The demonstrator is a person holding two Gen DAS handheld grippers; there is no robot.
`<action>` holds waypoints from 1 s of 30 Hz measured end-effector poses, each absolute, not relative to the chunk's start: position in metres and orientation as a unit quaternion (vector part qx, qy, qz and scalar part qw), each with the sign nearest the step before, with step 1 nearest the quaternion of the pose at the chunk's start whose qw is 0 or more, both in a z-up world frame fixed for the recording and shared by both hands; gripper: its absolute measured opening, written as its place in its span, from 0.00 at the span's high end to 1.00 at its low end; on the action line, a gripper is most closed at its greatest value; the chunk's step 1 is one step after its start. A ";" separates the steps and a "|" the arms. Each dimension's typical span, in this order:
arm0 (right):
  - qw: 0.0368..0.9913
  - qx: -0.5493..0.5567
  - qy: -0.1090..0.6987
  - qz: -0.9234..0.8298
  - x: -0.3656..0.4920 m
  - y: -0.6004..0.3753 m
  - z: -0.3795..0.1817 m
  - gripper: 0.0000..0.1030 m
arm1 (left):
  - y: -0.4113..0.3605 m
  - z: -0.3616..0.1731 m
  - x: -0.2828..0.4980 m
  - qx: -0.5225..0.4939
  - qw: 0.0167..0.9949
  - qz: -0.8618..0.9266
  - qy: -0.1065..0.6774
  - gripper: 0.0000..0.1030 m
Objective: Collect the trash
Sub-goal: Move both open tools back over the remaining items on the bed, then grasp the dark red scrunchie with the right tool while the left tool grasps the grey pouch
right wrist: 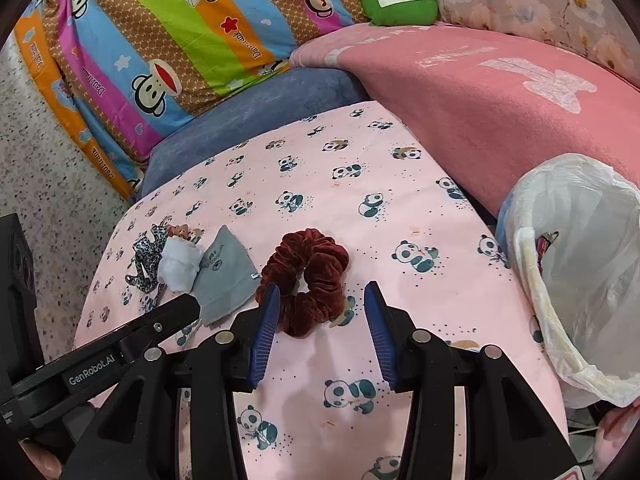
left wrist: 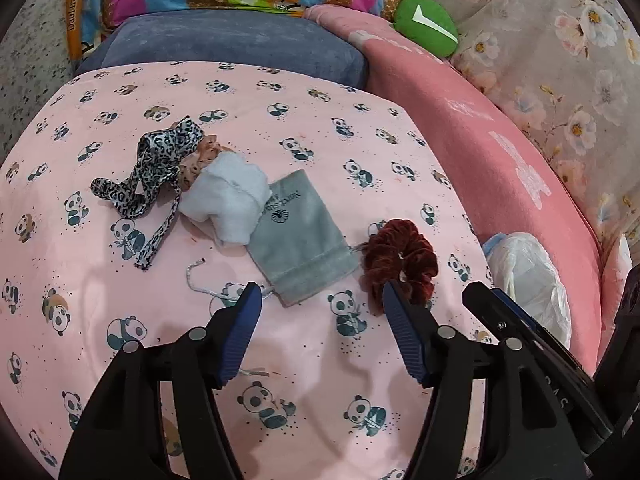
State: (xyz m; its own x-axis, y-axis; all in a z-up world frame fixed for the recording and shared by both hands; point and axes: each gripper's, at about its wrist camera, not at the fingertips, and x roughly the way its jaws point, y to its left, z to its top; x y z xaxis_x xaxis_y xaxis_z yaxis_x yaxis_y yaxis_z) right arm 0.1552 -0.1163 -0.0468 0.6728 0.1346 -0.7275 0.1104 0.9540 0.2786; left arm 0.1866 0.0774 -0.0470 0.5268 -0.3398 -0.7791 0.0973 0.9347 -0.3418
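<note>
Left wrist view: left gripper (left wrist: 322, 300) jaws wide, empty; grey velvet pouch (left wrist: 298, 236) at 12 o'clock.
Right wrist view: right gripper (right wrist: 320, 300) jaws apart, empty; dark red velvet scrunchie (right wrist: 306, 276) just ahead; white plastic bag (right wrist: 580, 272) at 3 o'clock.

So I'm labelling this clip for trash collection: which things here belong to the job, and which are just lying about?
Belongs to the job:
- dark red scrunchie
- grey pouch
- white cloth
- leopard-print ribbon
- bag-lined bin
- left gripper and right gripper, both open

Just lying about:
- striped cartoon pillow
- green cushion
- pink blanket

Panda-print pink sheet (left wrist: 280, 360), striped cartoon pillow (right wrist: 160, 40), speckled floor (right wrist: 48, 152)
</note>
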 end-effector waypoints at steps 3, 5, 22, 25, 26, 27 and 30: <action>0.898 0.152 0.413 0.008 0.168 -0.111 -0.056 0.58 | 0.084 -0.057 0.193 -0.134 0.860 -0.118 0.478 0.42; 0.895 0.150 0.420 0.005 0.176 -0.108 -0.063 0.58 | 0.086 -0.064 0.199 -0.136 0.856 -0.115 0.485 0.42; 0.885 0.143 0.443 0.007 0.185 -0.106 -0.093 0.83 | 0.058 -0.085 0.213 -0.098 0.854 -0.139 0.492 0.87; 0.886 0.137 0.443 0.008 0.177 -0.106 -0.090 0.85 | 0.051 -0.082 0.205 -0.095 0.853 -0.147 0.493 0.89; 0.887 0.135 0.441 0.006 0.173 -0.106 -0.088 0.85 | 0.048 -0.080 0.202 -0.093 0.853 -0.148 0.491 0.89; 0.889 0.136 0.438 0.005 0.169 -0.108 -0.086 0.85 | 0.045 -0.078 0.198 -0.089 0.855 -0.150 0.489 0.89; 0.892 0.145 0.428 0.002 0.158 -0.115 -0.076 0.85 | 0.036 -0.071 0.186 -0.090 0.854 -0.157 0.487 0.89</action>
State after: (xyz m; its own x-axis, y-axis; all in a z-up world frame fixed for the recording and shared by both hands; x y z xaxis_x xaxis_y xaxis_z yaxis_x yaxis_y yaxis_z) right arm 0.1584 -0.1152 -0.0764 0.6341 0.1274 -0.7627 0.1203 0.9581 0.2601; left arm 0.1856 0.0355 -0.0712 0.4763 -0.3565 -0.8038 0.1808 0.9343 -0.3073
